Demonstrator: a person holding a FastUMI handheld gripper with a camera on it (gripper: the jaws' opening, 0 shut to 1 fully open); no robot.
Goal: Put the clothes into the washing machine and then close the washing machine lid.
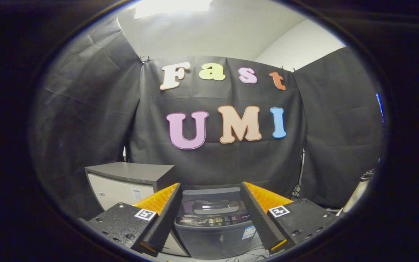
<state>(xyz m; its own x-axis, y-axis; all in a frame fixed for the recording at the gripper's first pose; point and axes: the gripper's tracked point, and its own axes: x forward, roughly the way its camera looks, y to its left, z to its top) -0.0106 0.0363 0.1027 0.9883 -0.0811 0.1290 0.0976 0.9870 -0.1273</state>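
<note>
Claw sits at the bottom centre of the frame, fingers spread wide with nothing between them but open air, held level and aimed straight ahead. Through that gap, lower centre, stands the washing machine, a dark top-loader well beyond the fingertips. My read is that framing it dead centre keeps the approach line square to its front. Its lid looks to be lying flat over the top, with a glossy window in it and a control strip along the front edge; whether anything is in the drum I cannot tell from this angle. No clothes are in sight around the machine, so this fits either laundry already inside under a shut lid, or laundry somewhere outside the camera's field with the lid down; the frame does not settle which. Left of the machine, lower left, a pale cabinet with a dark flat top stands just beside it. At the lower right edge a pale pole leans in. Behind everything hangs the black cloth wall, white ceiling above.
</note>
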